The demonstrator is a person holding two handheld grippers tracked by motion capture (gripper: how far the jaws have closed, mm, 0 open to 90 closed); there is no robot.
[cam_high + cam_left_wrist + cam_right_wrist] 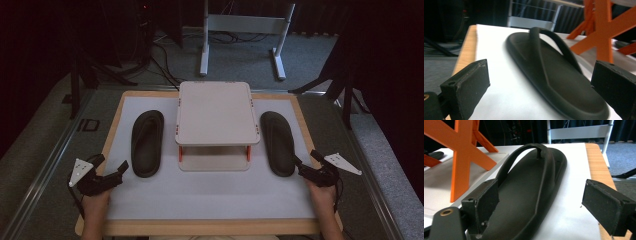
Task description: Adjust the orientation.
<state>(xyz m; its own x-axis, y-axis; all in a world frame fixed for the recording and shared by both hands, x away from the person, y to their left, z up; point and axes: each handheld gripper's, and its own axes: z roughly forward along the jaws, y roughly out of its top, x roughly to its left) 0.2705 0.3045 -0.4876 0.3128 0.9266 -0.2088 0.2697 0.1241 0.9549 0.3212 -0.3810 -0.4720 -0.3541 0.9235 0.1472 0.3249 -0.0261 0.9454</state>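
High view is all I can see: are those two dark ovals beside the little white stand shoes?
Observer: Flip-flops. The left gripper view shows the left sandal with a thong strap arching over its footbed.
Operator: What holds up the top of the stand?
Observer: Orange X-shaped braces at its side, plain in the right gripper view.
Operator: Is the right gripper grabbing its sandal?
Observer: No. The right gripper has its jaws wide open. The heel of the right sandal lies close by one pad, not clamped.
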